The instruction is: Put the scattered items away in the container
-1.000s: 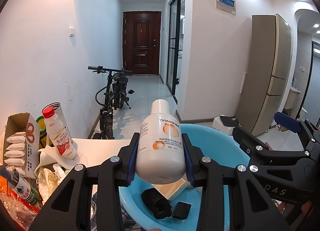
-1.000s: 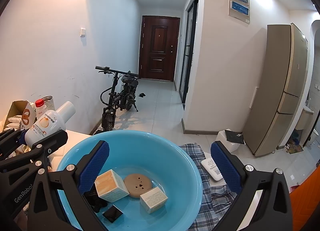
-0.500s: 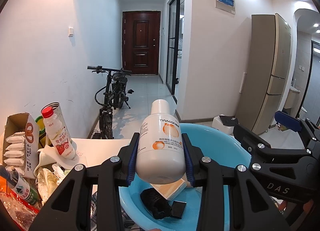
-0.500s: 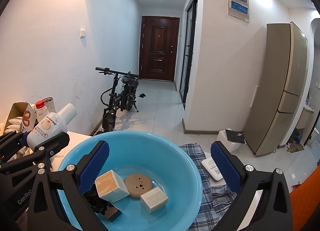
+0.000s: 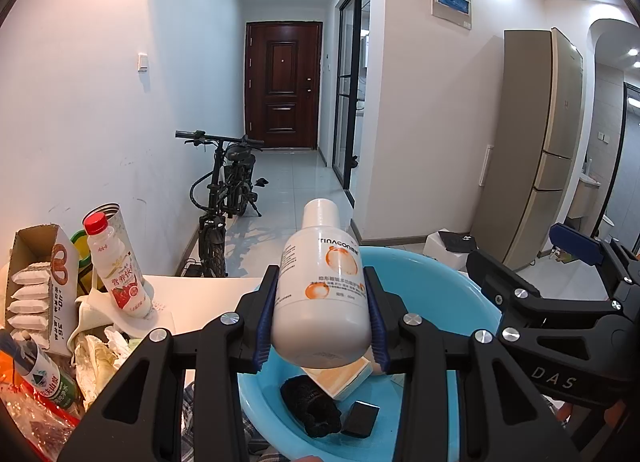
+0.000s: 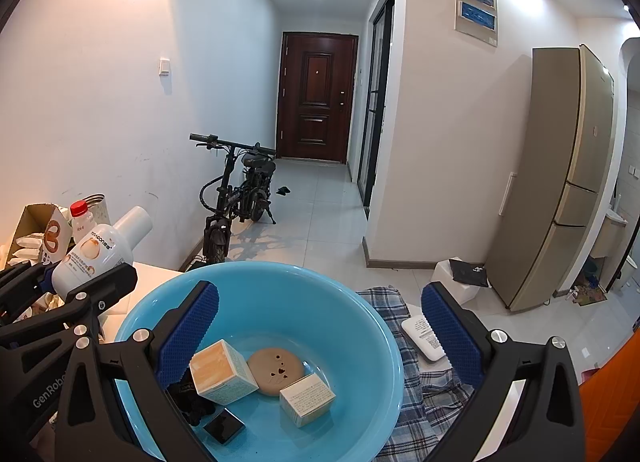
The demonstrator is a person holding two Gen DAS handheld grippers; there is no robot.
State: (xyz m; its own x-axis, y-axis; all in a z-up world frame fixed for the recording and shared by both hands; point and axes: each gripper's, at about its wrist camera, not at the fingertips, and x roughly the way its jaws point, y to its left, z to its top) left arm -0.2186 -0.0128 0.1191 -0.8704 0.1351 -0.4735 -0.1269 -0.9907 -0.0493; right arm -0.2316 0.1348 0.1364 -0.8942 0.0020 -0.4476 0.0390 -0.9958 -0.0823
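My left gripper [image 5: 321,314] is shut on a white bottle [image 5: 322,298] with orange print, held above the near left rim of the blue basin [image 5: 456,290]. From the right wrist view the same white bottle [image 6: 96,254] hangs at the left, just outside the blue basin [image 6: 360,302]. My right gripper [image 6: 316,336] stands open over the basin with nothing between its fingers. Inside the basin lie two small boxes [image 6: 222,372], a round tan disc [image 6: 278,370], a black cloth lump [image 5: 310,408] and a small black square [image 6: 224,426].
At the left stand a red-capped drink bottle [image 5: 118,270], a carton of white packets [image 5: 34,282], a green bottle [image 5: 44,374] and crumpled wrappers. A checked cloth [image 6: 424,386] with a white remote [image 6: 424,338] lies right of the basin. A bicycle [image 6: 236,197] and a fridge [image 6: 560,177] stand beyond.
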